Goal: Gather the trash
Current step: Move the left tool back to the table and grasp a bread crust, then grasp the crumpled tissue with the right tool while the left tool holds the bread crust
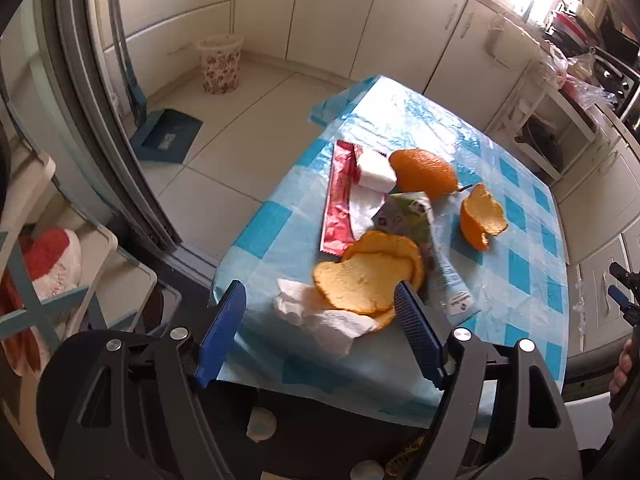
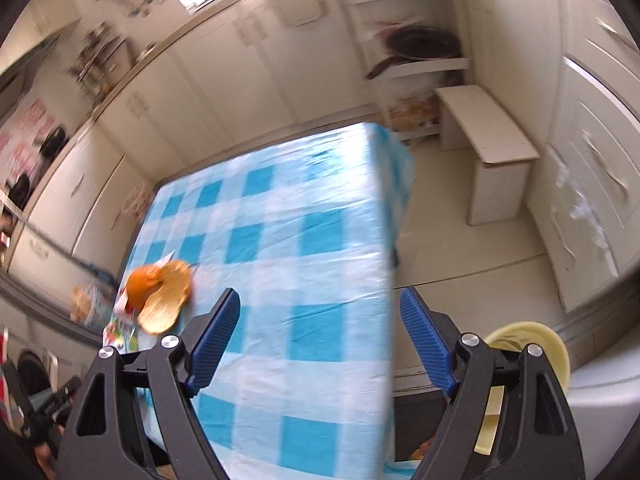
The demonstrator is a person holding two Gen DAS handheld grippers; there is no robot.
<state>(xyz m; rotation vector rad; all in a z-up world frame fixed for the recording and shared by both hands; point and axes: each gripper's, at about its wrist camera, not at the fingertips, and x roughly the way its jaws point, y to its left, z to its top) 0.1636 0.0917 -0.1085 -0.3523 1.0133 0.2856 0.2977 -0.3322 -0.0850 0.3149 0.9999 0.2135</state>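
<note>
Trash lies on a table with a blue checked cloth [image 1: 516,268]: flat orange peels [image 1: 368,276], a crumpled white tissue [image 1: 320,316], a red wrapper [image 1: 340,200], a white packet [image 1: 376,170], a green-and-white carton [image 1: 416,216], a domed peel [image 1: 424,172] and a curled peel [image 1: 480,216]. My left gripper [image 1: 320,300] is open and empty, with the flat peels and tissue between its blue fingers. My right gripper [image 2: 316,308] is open and empty above the cloth [image 2: 280,216]. Orange peels [image 2: 160,296] lie to its left.
A floral waste bin [image 1: 220,64] stands on the floor by the cabinets, with a blue dustpan [image 1: 168,136] nearer. A fridge door [image 1: 80,100] is on the left. A white stool [image 2: 488,148] and a yellow bowl [image 2: 528,348] are right of the table.
</note>
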